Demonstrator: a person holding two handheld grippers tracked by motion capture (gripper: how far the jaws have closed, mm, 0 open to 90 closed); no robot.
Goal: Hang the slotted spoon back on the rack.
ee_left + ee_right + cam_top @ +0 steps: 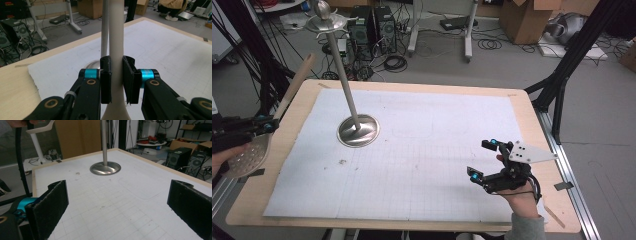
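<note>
My left gripper (pixel 262 125) hangs at the table's left edge, shut on the pale handle (pixel 297 80) of a perforated metal skimmer (pixel 248 157). The skimmer's head hangs low off the table edge and its handle slants up and to the right. In the left gripper view the pads (pixel 106 75) press on the pale handle (pixel 116 37) from both sides. A metal stand with a round base (pixel 358 131) and a thin pole (pixel 343 70) stands on the mat at the left. Near the front right, my right gripper (pixel 481 158) is open with nothing between its pads (pixel 50 207).
A white gridded mat (pixel 422 150) covers most of the wooden table (pixel 532 120). Black frame legs (pixel 562 85) stand to the right of the table. On the floor behind the table are computer towers (pixel 372 25), cables and cardboard boxes (pixel 524 17).
</note>
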